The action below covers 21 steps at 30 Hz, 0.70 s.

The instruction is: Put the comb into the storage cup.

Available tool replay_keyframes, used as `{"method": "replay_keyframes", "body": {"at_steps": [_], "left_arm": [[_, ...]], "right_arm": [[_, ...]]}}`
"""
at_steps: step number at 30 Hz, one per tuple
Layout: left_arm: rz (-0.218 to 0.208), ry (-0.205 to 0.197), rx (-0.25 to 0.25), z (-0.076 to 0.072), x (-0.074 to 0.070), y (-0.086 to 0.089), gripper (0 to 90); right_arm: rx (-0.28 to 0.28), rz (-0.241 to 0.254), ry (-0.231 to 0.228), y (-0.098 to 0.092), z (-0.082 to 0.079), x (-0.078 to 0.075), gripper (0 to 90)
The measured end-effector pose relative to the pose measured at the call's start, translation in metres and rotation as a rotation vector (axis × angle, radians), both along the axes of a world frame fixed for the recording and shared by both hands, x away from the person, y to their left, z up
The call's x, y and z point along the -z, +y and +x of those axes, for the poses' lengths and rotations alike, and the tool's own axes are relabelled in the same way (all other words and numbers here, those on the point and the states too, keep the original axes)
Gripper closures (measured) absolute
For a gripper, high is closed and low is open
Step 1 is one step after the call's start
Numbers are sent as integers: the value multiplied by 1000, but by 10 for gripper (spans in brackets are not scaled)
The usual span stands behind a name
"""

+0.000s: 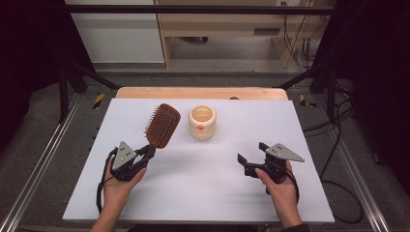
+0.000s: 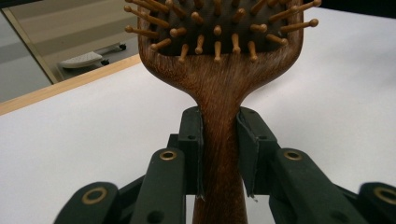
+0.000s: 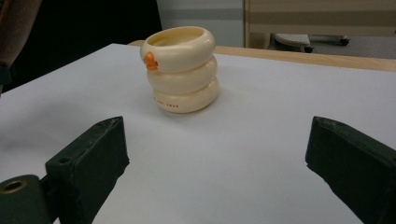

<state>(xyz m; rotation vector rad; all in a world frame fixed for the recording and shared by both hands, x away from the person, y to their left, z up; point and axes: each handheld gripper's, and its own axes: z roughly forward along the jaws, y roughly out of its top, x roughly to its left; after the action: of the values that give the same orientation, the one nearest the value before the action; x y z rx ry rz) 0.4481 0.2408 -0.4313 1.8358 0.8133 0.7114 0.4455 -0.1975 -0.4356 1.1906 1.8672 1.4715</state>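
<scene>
Item: wooden hairbrush [image 1: 162,125] in my left claw [image 1: 147,151], beside the cream cup [image 1: 202,122].

My left claw is clamped on the hairbrush handle just below the head, which tilts up and away, bristles showing, just left of the cup and apart from it. My right claw [image 1: 251,157] stands wide and holds nothing, nearer me than the cup and to its right. Risks, as I judge: the grip sits high on a smooth, tapering handle, so the brush may swivel or slip; swung toward the cup, its head could knock the cup over on the white worktop [image 1: 203,193].
</scene>
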Motion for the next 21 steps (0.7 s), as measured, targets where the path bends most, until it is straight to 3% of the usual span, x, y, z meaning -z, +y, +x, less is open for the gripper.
{"method": "replay_keyframes", "body": {"at_steps": [5,9,14,21], "left_arm": [[-17,1,0,-1,0,0,724],[-6,-7,1,-3,-1,-3,724],[-10,-15,2,-4,-1,-5,724],[-14,-21,12,-5,-2,-8,724]], "right_arm": [[-18,3,3,7,-1,-3,59],[-32,0,14,12,-5,-5,64],[-39,53,20,18,-4,-7,64],[-63,83,5,35,-4,-10,54]]}}
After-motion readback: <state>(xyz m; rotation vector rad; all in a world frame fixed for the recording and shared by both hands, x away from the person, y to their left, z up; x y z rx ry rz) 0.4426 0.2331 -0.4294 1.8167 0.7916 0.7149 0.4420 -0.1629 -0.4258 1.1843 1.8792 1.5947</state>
